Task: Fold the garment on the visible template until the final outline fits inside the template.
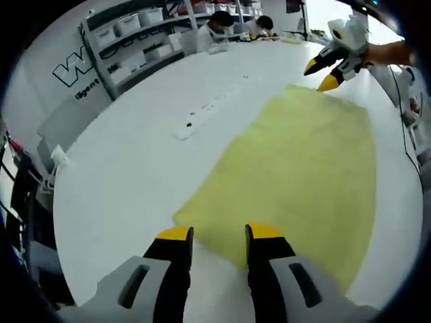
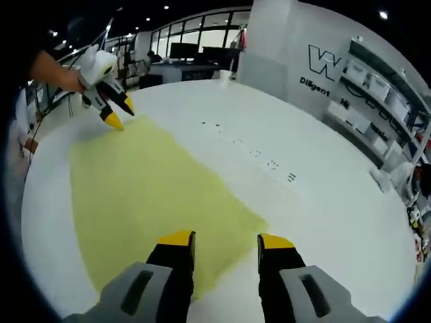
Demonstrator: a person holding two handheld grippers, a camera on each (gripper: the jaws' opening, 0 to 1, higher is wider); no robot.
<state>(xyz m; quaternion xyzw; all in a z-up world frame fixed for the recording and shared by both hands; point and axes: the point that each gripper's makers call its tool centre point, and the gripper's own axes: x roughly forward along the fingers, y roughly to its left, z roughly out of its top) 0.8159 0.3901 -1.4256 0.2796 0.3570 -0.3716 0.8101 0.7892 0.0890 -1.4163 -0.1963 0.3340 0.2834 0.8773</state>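
— Lying flat: yellow garment (image 1: 296,182) spread on the white counter (image 1: 135,175). Template?

— Cannot be told apart from the garment. Small dark marks (image 2: 256,151) are seen on the counter beside the garment.

— Left gripper (image 1: 219,234)?

— Fingers parted, nothing held, hung over the garment's near corner.

— Right gripper (image 2: 227,239)?

— Fingers parted, empty, at the garment's opposite corner. Shelving (image 1: 141,40) is seen well beyond the garment.
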